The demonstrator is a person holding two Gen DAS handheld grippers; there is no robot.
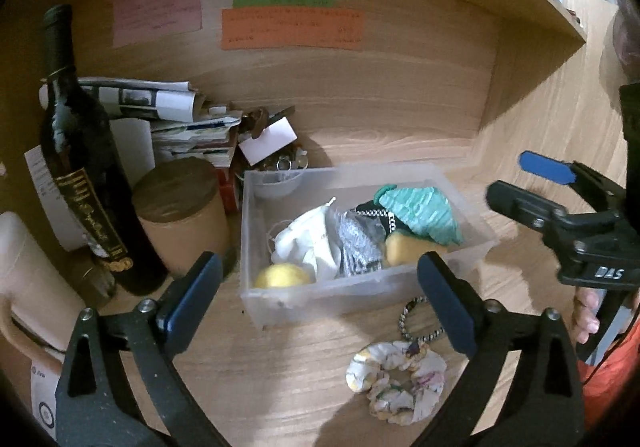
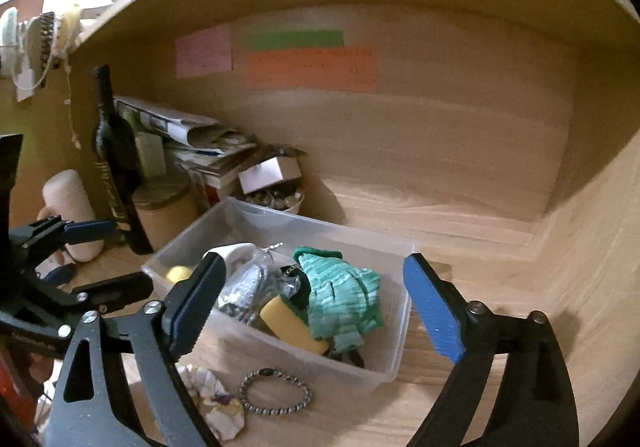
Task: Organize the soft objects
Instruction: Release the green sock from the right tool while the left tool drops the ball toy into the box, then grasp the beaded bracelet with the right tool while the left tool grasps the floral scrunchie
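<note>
Wooden desk [image 1: 280,387], clear bin [image 1: 352,287] lengthwise left-right

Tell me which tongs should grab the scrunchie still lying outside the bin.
Left, probably. The floral scrunchie lies just below the open left tongs; the right tongs hang open over the clear bin.

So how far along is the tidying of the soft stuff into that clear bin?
Mostly done: the clear bin already holds the green cloth, yellow sponge, white cloth and yellow ball. Nothing is in hand; the left tongs and right tongs are both open. Left on the desk: the floral scrunchie and braided hair tie.
</note>
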